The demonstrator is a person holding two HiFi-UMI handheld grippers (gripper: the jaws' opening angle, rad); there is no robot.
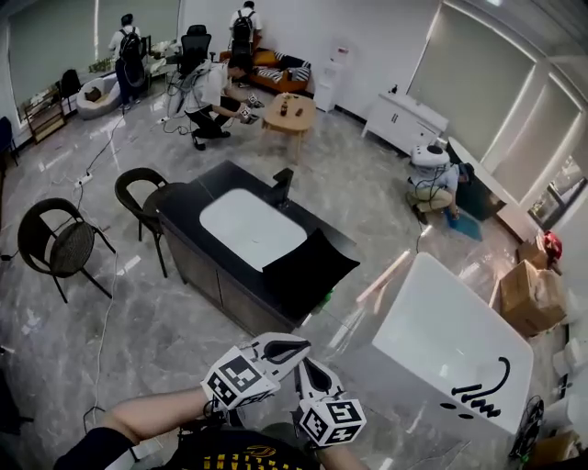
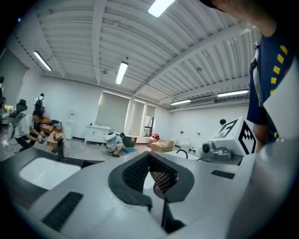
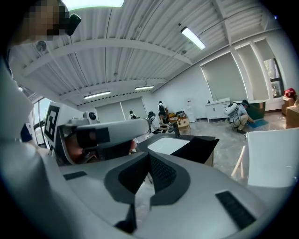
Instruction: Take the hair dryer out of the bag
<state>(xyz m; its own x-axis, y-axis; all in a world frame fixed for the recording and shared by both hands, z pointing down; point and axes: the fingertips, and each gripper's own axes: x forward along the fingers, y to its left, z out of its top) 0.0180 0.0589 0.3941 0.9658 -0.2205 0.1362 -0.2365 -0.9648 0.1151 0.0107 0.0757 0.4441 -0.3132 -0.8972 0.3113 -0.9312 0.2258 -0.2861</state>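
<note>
Well short of the black bag (image 1: 308, 266) on the dark table (image 1: 184, 209) ahead, left hand-held gripper (image 1: 299, 346) and right hand-held gripper (image 1: 305, 365) hover side by side, clenched, empty; hair dryer unseen, shirt's (image 1: 234, 452) yellow print unreadable.

One left hand-held gripper (image 1: 296, 348) and one right hand-held gripper (image 1: 307, 367) — two in all. One black bag (image 1: 308, 268). One black worktop (image 1: 188, 204), one white worktop (image 1: 432, 321). Two black chairs (image 1: 60, 243) (image 1: 138, 193). One round table (image 1: 288, 115). One white cabinet (image 1: 404, 119). Four people across the room — two standing people (image 1: 126, 41) (image 1: 243, 23), two crouching people (image 1: 216, 92) (image 1: 436, 184).
</note>
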